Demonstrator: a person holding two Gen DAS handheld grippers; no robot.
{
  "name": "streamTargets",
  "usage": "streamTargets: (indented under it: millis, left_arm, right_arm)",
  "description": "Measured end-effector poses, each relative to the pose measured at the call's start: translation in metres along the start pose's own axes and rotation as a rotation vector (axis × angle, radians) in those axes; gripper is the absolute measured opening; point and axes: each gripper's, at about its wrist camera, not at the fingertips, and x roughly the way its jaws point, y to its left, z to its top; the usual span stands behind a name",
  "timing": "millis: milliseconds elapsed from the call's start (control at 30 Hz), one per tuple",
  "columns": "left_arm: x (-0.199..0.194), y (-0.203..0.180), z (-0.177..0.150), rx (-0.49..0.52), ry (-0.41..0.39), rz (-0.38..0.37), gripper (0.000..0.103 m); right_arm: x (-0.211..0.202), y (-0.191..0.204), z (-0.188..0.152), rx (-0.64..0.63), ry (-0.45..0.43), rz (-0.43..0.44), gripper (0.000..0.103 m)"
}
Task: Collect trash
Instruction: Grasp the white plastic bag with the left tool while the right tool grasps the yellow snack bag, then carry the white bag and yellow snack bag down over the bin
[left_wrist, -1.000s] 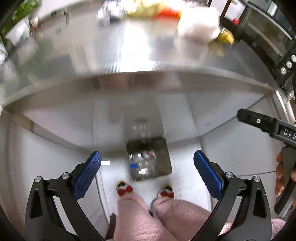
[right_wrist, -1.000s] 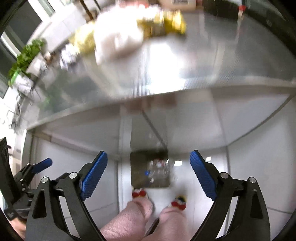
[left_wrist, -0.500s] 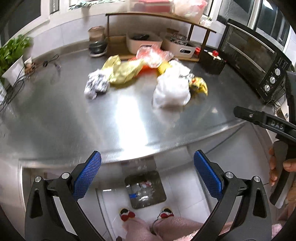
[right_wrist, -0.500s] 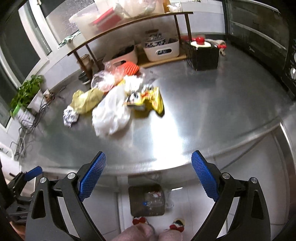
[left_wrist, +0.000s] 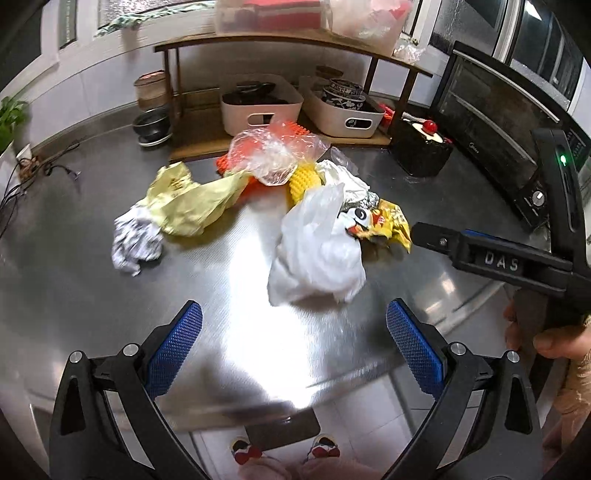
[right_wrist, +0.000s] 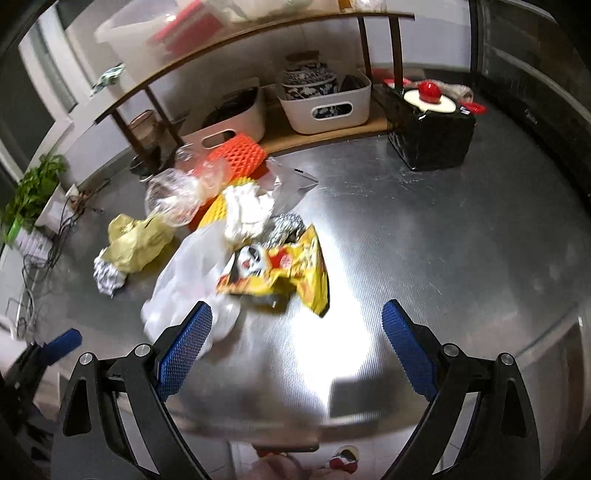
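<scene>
Two grippers hang over the near edge of a shiny steel counter (left_wrist: 74, 280), and both are empty. The left gripper (left_wrist: 294, 334) has its blue pads wide apart with only bare metal between them. The right gripper (right_wrist: 297, 330) is spread just as wide and holds nothing too. My guess is they are open like this so they are ready to close on a piece of trash.

All the trash sits in one loose pile near the middle of the counter. A white plastic bag (left_wrist: 317, 251) is the closest piece to both grippers. In the right wrist view its edge lies just beside the left-hand blue pad (right_wrist: 184, 350), though I cannot tell if they touch. A yellow snack wrapper (right_wrist: 284, 273) leans on the bag. Behind them lie a pale yellow crumpled paper (left_wrist: 184, 206), a white and grey paper ball (left_wrist: 135, 243), a clear plastic bag (left_wrist: 271, 155) and some orange foam netting (right_wrist: 238, 153).

Below the counter edge a dark bin (left_wrist: 282, 430) peeks out on the floor by the person's slippers. That is probably where the trash should go. It looks like no piece is picked up yet. The white bag seems the easy first grab, but it is soft and slippery and could slip free.
</scene>
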Motion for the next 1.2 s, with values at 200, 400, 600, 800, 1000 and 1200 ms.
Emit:
streamTargets:
  millis: [200,400,600,800,1000,1200]
  left_arm:
    - [0.027,-0.009,0.018,0.010,0.018,-0.028,0.093]
    - [0.058,-0.010,0.026,0.022,0.071,-0.063,0.065]
    - [0.068,-0.009,0.021,0.021,0.105,-0.116,0.034]
    - [0.059,-0.008,0.013,0.020,0.108,-0.111,0.015]
    - [0.041,-0.005,-0.003,0.000,0.102,-0.091,0.011]
    - [0.012,0.003,-0.033,-0.028,0.094,-0.056,0.010]
  right_arm:
    - [0.032,-0.009,0.021,0.013,0.060,0.020,0.076]
    - [0.058,-0.010,0.026,0.026,0.122,0.038,0.063]
    - [0.070,-0.003,0.016,-0.009,0.160,0.061,0.036]
    - [0.058,0.003,0.004,-0.025,0.154,0.081,0.032]
    - [0.032,-0.004,-0.011,-0.008,0.126,0.098,0.031]
    - [0.000,0.000,-0.034,-0.022,0.096,0.111,0.031]
